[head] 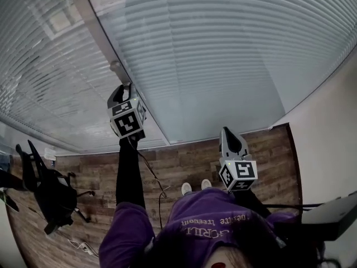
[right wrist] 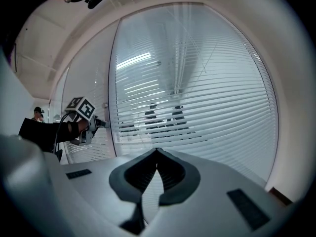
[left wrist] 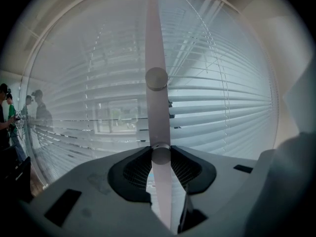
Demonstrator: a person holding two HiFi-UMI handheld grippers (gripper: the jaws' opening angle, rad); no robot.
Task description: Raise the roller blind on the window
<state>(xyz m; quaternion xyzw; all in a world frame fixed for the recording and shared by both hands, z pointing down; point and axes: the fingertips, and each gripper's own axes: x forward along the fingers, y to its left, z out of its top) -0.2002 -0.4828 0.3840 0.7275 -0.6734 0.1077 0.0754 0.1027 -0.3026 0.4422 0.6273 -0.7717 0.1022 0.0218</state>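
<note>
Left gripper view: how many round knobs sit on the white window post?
2. The upper knob is free, higher on the post; the lower knob sits between the left gripper's jaws. Others may be hidden.

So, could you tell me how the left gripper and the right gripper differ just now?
The left gripper is raised to the window post; the right gripper hangs lower, clear of it. The left gripper is shut on a pale rod along that post; the right gripper is shut on nothing. Both point at the slatted blind.
</note>
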